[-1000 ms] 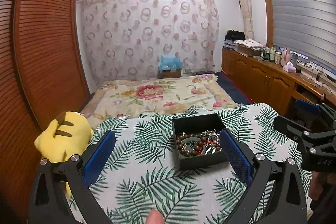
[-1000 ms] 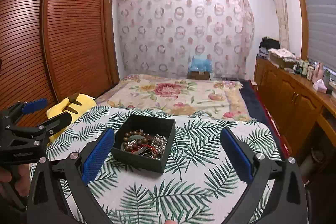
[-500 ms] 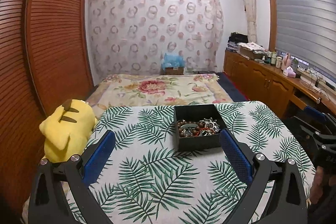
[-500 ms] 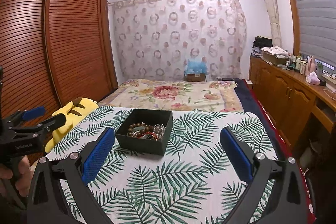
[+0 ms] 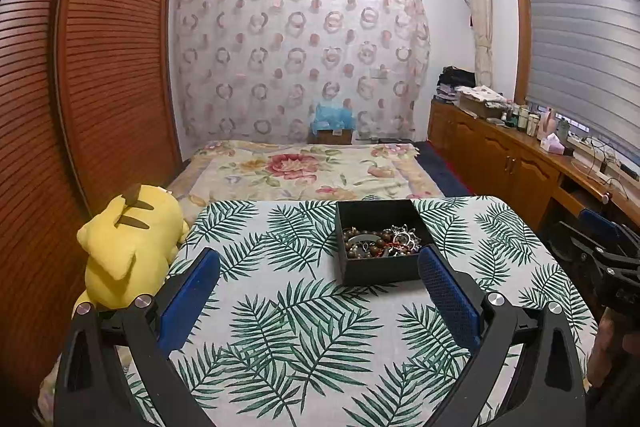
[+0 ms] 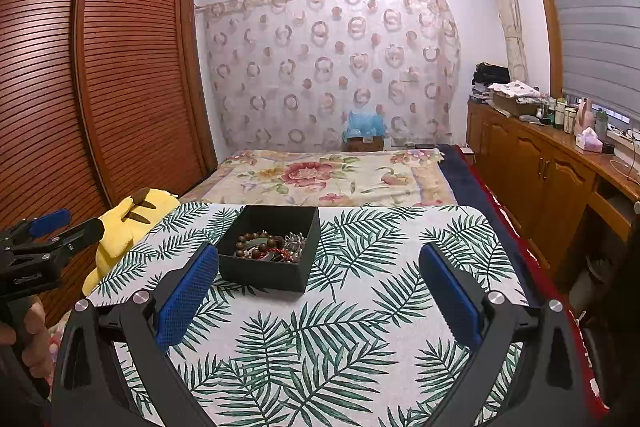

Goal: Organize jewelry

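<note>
Our left gripper [image 5: 319,265] stands wide open with nothing between its blue pads [image 5: 188,301], held above the near part of the leaf-print tablecloth [image 5: 280,327]. Our right gripper [image 6: 319,263] is spread just as wide and is likewise empty. The black box [image 6: 268,247] sits on the cloth toward the far edge, ahead of both grippers, with a tangle of brown bead bracelets [image 6: 256,245] and silver pieces [image 5: 404,237] inside. A yellow plush toy [image 5: 124,247] lies just beside the table's left edge
</note>
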### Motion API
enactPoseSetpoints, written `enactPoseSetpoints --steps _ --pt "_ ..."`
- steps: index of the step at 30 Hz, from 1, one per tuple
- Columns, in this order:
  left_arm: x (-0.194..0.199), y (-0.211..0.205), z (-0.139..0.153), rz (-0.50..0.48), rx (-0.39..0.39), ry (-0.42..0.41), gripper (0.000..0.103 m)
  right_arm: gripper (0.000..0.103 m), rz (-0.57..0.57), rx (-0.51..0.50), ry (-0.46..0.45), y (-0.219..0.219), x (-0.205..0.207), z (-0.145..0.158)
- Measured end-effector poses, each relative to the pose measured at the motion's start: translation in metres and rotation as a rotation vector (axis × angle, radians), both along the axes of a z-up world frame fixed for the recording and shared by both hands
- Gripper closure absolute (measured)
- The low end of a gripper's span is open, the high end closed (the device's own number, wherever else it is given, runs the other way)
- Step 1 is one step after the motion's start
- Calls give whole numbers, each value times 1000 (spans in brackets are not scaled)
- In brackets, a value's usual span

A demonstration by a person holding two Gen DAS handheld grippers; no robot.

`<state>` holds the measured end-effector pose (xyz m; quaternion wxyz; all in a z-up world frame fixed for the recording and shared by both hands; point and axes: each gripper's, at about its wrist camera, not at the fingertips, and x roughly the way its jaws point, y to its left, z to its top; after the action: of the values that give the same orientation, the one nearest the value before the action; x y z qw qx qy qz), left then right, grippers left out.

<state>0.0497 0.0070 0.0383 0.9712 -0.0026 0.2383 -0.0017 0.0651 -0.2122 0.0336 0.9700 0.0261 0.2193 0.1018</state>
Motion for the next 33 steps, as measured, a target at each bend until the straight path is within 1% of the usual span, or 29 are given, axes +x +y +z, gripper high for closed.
enactPoseSetpoints --steps 33 --pt "-2 -7 -3 -31 -2 -5 7 2 13 -2 6 2 1 -3"
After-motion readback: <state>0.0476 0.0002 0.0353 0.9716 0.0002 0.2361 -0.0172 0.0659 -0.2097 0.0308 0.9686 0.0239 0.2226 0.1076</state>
